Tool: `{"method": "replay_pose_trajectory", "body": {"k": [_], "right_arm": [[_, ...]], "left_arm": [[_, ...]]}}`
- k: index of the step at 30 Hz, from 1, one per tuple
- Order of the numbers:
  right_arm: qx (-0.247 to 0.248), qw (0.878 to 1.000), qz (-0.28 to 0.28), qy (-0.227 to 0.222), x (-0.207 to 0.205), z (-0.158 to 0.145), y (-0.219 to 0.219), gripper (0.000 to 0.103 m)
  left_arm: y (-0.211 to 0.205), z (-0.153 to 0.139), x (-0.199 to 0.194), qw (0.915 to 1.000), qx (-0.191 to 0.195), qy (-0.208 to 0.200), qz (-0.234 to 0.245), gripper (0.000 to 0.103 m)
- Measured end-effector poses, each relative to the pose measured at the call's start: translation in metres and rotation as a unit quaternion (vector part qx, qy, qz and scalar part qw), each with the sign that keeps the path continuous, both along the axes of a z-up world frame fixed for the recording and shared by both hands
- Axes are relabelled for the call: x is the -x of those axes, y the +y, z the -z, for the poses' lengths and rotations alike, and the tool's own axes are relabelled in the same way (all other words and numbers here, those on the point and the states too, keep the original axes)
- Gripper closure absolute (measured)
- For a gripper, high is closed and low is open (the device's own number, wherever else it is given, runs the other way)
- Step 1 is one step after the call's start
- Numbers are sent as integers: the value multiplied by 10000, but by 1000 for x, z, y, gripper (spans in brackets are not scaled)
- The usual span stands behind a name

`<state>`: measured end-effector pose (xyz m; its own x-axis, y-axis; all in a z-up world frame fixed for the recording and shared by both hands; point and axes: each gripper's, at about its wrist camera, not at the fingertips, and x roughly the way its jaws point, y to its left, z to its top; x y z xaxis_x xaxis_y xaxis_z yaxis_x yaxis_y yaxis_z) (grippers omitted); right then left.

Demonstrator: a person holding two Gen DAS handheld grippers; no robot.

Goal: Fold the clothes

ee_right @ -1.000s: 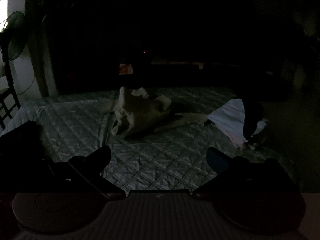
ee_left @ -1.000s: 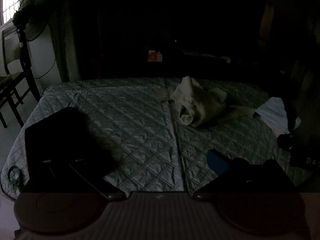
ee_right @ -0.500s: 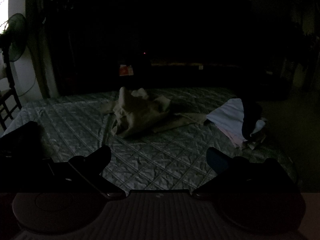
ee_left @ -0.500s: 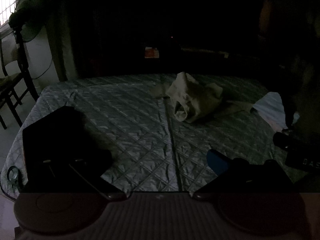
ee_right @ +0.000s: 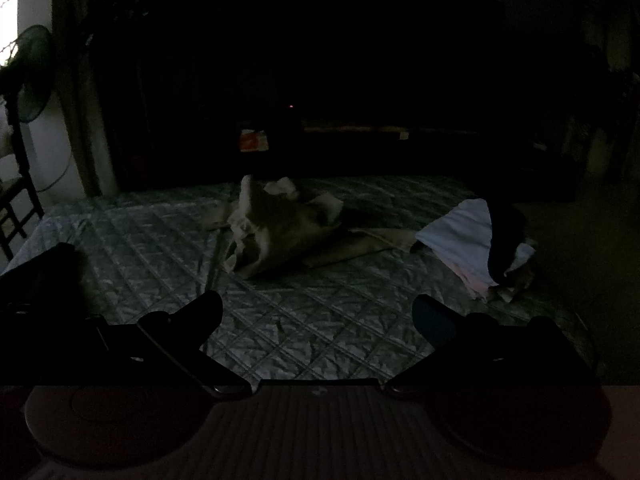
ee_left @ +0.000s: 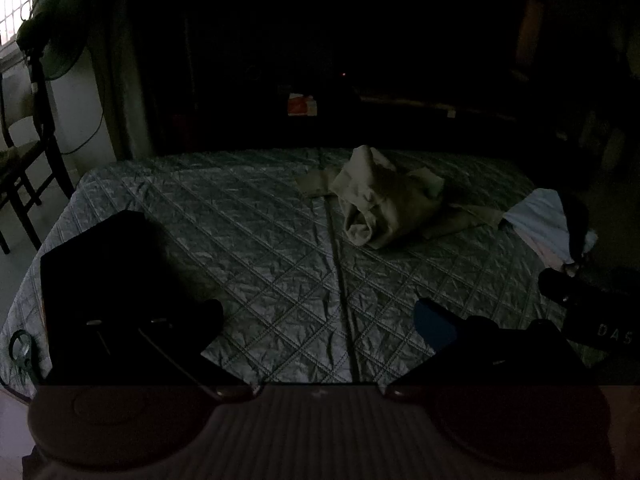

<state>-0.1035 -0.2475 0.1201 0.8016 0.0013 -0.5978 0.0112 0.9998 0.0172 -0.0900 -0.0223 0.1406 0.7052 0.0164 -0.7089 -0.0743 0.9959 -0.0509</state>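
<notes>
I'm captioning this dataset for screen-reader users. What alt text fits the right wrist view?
Dim room: a crumpled beige garment lies unfolded mid-bed on a quilted bedspread, with a pale cloth and a dark item to its right. The open right gripper hovers in the foreground, holding nothing. A standing fan stands at far left.

Dim home bedroom, quilted mattress [ee_left: 248, 240], standing fan [ee_left: 52, 28] by barred window [ee_left: 14, 0], wooden chair [ee_left: 20, 168]
</notes>
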Motion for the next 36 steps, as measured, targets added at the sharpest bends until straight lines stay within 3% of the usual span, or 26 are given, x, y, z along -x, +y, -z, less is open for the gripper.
{"method": "replay_pose_trajectory", "body": {"k": [19,28,36], "right_arm": [[69,9995,-88,-287,-9,-23,9,1],[10,9976,-84,-680,-13,-48,4,1],[24,9961,-144,-874,-18,-63,7,1]], "left_arm": [[-6,-9,-7,9999,108,-124,-33,2],[-6,-30,-12,9988,179,-453,-70,1],[-2,-34,-13,9984,206,-483,-223,1]]}}
